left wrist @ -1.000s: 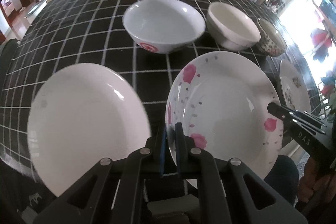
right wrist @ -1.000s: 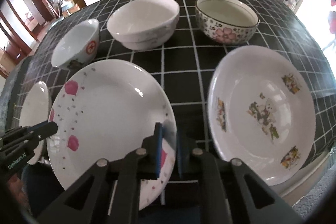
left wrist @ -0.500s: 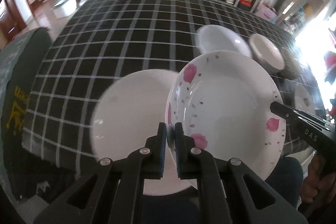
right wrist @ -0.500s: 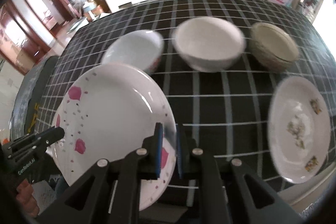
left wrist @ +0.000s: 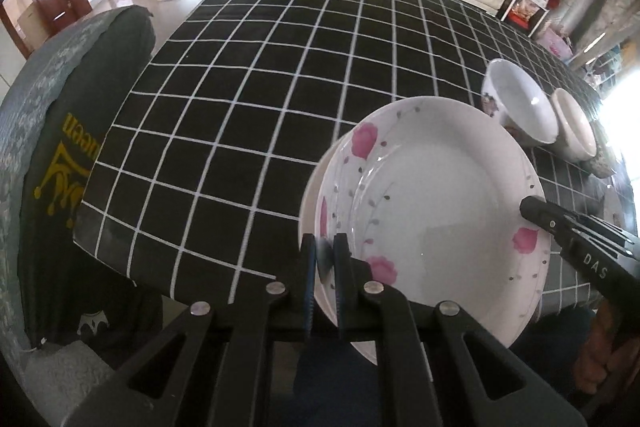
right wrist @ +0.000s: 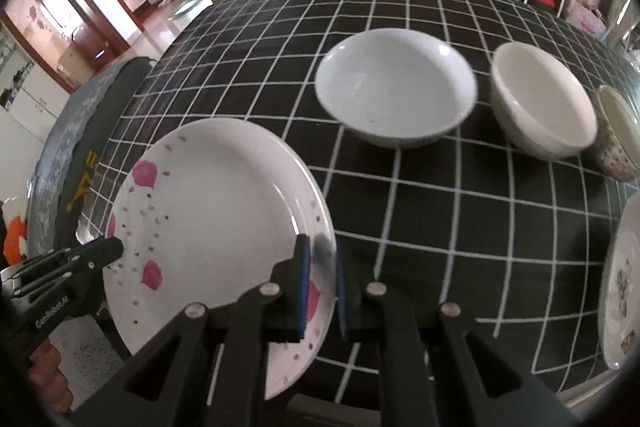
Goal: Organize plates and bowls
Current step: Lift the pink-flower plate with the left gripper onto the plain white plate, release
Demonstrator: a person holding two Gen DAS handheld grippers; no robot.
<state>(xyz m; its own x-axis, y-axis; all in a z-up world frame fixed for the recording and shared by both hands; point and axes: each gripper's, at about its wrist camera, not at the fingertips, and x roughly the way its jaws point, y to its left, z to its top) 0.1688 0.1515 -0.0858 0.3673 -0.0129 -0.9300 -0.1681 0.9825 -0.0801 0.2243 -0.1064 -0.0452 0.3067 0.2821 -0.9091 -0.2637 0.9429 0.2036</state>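
Observation:
A white plate with pink flowers [left wrist: 432, 211] hangs tilted above the checked table, held by both grippers at opposite rims. My left gripper [left wrist: 325, 259] is shut on its near-left rim. My right gripper [right wrist: 320, 267] is shut on its right rim, and shows in the left wrist view as the right gripper [left wrist: 534, 209] at the plate's far side. The left gripper [right wrist: 110, 251] shows at the flowered plate [right wrist: 216, 211]'s left edge in the right wrist view. A sliver of a plain white plate [left wrist: 309, 195] peeks out under the flowered plate's left side.
On the black checked tablecloth [right wrist: 440, 211] stand a wide white bowl [right wrist: 396, 91], a cream bowl [right wrist: 544, 103] and a flower-patterned bowl [right wrist: 618, 135]. A picture-printed plate [right wrist: 624, 279] lies at the right edge. A dark covered chair [left wrist: 60, 167] stands by the table's left end.
Both grippers have carried the flowered plate leftwards across the table, so it now hangs over the plain white plate and hides most of it. The bowls have slid right in both views.

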